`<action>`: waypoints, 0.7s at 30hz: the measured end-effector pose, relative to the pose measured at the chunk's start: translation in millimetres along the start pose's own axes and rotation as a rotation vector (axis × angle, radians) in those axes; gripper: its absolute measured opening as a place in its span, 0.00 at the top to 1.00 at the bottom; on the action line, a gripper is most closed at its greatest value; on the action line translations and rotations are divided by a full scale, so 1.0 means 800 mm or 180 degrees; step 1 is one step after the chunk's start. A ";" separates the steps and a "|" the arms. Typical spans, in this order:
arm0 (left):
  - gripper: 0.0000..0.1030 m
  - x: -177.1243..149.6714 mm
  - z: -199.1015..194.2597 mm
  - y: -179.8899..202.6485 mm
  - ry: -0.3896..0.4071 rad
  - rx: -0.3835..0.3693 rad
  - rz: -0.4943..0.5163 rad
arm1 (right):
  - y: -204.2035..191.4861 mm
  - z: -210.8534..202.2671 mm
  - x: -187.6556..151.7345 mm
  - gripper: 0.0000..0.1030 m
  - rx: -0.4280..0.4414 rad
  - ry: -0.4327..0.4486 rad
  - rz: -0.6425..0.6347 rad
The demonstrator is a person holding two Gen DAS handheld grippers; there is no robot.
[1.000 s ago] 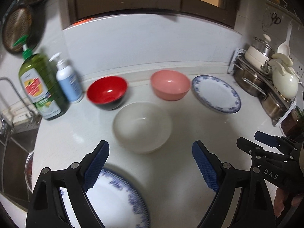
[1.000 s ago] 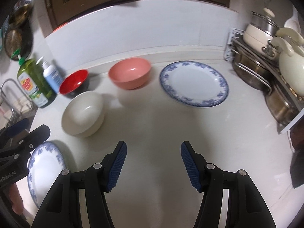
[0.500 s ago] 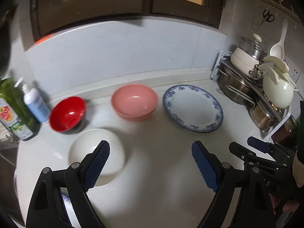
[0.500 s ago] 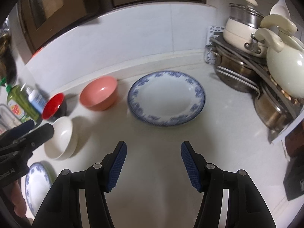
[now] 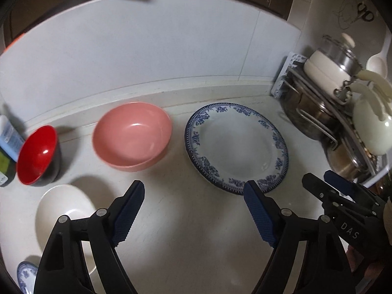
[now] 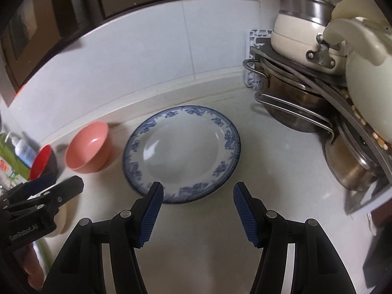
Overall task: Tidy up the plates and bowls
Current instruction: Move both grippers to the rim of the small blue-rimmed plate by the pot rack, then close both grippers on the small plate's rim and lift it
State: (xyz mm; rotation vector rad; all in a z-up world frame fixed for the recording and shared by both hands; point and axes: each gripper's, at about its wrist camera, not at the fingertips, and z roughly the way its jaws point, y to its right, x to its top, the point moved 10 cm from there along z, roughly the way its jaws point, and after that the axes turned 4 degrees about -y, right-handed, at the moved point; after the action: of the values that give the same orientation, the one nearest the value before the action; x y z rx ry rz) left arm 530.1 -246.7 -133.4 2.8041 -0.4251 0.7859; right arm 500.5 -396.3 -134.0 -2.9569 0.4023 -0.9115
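A blue-rimmed white plate [image 5: 236,147] [image 6: 182,150] lies flat on the white counter. Left of it stand a pink bowl [image 5: 132,136] [image 6: 89,147], a red bowl [image 5: 36,155] [image 6: 42,161] and a white bowl [image 5: 65,216]. A second blue-rimmed plate [image 5: 25,275] peeks in at the bottom left. My left gripper [image 5: 193,210] hovers open above the counter, between the pink bowl and the plate. Also open, my right gripper [image 6: 197,205] sits just short of the plate's near rim. Both hold nothing.
A rack with stacked steel pots [image 6: 294,103], a cream pot [image 6: 301,31] and a cream kettle [image 6: 367,73] crowds the right side. Soap bottles [image 6: 17,154] stand at the far left. The tiled wall [image 5: 147,49] runs behind the dishes.
Both grippers have swung to the right and come closer to the plate by the pots. The white bowl and near plate have slid to the left edge. Both stay open.
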 end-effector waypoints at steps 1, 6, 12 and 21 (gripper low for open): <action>0.22 0.002 0.006 0.000 -0.0011 0.0017 0.0005 | 0.004 0.008 0.003 0.41 -0.0020 -0.0009 -0.0015; 0.26 0.021 0.042 0.006 -0.0041 0.0077 -0.0015 | 0.022 0.040 0.015 0.41 -0.0050 -0.0134 -0.0001; 0.31 0.038 0.085 0.010 -0.0188 0.0167 -0.0003 | 0.045 0.077 0.032 0.41 -0.0228 -0.0397 -0.0054; 0.38 0.052 0.144 0.013 -0.0399 0.0208 -0.0108 | 0.074 0.123 0.051 0.41 -0.0299 -0.0614 0.0053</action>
State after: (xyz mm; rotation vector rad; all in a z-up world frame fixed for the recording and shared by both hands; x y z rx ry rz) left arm 615.5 -296.2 -206.4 2.9239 -0.3770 0.6302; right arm 573.5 -469.1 -199.1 -3.0836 0.4731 -0.6137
